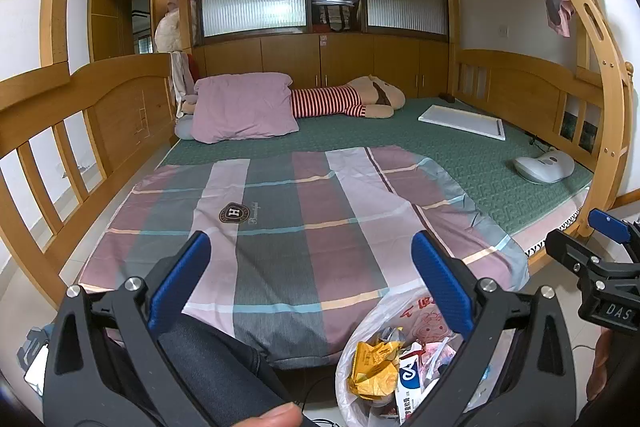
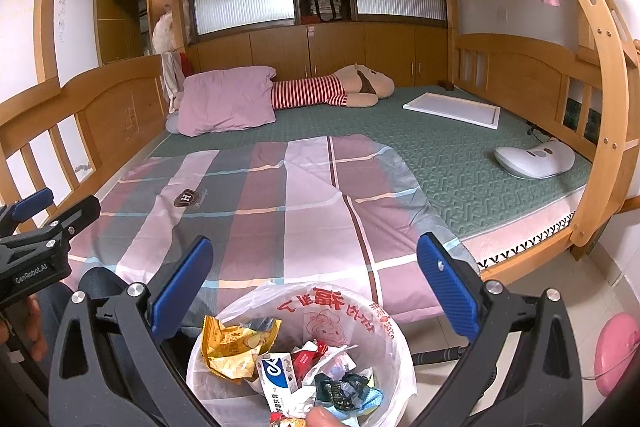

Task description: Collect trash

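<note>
Both tongs are held above the near edge of the bed [image 2: 460,163], just over a bin [image 2: 400,367] lined with a white bag. The left tongs [image 1: 310,283] are seen with the jaws wide and nothing between them; the plaid quilt [image 1: 280,219] and a dark trouser leg [image 1: 212,367] are visible in the gap. The right tongs [image 2: 314,287] are likewise spread wide and empty, with the bin directly below them. The trash [image 2: 280,359] is located inside the bin: a crumpled yellow wrapper [image 2: 228,347], a white-and-blue carton [image 2: 280,373] and smaller scraps are piled together. No trash is seen on the quilt. Farther back on the bed, a pink pillow [image 2: 226,99], a striped plush toy [image 2: 340,89], a white board [image 2: 454,109] and a white device [image 2: 534,157] are found, well apart from the bin. A pink object [image 2: 616,351] lies on the floor to the right.
</note>
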`<action>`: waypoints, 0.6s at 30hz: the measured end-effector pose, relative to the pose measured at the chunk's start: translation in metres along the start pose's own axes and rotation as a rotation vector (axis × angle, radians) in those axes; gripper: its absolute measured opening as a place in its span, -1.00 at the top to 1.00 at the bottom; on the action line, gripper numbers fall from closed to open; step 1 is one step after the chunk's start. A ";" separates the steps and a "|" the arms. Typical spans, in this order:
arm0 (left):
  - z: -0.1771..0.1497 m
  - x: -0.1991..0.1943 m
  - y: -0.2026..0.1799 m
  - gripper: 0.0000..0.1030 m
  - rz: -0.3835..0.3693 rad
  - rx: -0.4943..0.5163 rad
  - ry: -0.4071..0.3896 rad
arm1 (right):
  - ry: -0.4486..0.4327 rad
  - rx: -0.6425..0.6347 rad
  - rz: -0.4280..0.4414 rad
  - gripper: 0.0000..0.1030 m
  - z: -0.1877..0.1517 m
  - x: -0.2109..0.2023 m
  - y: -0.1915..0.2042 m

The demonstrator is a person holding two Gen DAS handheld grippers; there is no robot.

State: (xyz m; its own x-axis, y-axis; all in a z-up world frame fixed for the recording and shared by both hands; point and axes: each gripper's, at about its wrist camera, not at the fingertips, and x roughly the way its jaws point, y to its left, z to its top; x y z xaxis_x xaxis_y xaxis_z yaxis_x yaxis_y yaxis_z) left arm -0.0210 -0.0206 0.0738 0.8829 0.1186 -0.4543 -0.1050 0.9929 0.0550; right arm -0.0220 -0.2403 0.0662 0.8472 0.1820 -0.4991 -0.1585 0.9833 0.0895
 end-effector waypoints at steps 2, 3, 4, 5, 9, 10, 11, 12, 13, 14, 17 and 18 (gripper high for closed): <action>0.000 0.000 0.000 -0.94 0.000 0.000 0.001 | 0.001 0.001 0.000 -0.93 0.000 0.000 0.000; -0.001 0.000 0.001 -0.94 0.000 0.000 0.002 | 0.002 0.002 0.000 -0.93 -0.001 0.001 -0.001; -0.001 0.000 0.000 -0.94 0.000 0.000 0.002 | 0.002 0.002 0.000 -0.93 -0.001 0.001 -0.001; -0.001 0.001 -0.001 -0.94 0.003 0.000 0.002 | 0.004 0.003 0.000 -0.93 -0.001 0.002 -0.001; -0.004 0.002 0.000 -0.94 0.005 0.001 0.009 | 0.011 0.010 0.000 -0.93 -0.004 0.005 -0.003; -0.005 0.003 0.000 -0.94 0.006 0.000 0.010 | 0.013 0.012 0.001 -0.93 -0.004 0.005 -0.004; -0.005 0.003 0.001 -0.94 0.007 0.000 0.011 | 0.014 0.013 0.001 -0.93 -0.003 0.006 -0.004; -0.006 0.003 0.001 -0.94 0.007 -0.001 0.012 | 0.018 0.014 0.002 -0.93 -0.003 0.007 -0.005; -0.006 0.003 0.002 -0.94 0.008 -0.002 0.013 | 0.020 0.015 0.002 -0.93 -0.003 0.008 -0.005; -0.006 0.003 0.002 -0.94 0.008 -0.002 0.013 | 0.020 0.015 0.003 -0.93 -0.003 0.008 -0.005; -0.006 0.003 0.003 -0.94 0.007 -0.001 0.013 | 0.020 0.014 0.003 -0.93 -0.003 0.008 -0.005; -0.006 0.003 0.002 -0.94 0.007 -0.002 0.013 | 0.020 0.015 0.003 -0.93 -0.003 0.008 -0.005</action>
State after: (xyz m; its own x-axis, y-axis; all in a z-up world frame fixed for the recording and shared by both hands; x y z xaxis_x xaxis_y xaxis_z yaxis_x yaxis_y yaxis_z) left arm -0.0208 -0.0179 0.0673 0.8759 0.1258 -0.4657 -0.1122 0.9921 0.0570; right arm -0.0160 -0.2433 0.0595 0.8363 0.1848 -0.5161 -0.1531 0.9827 0.1039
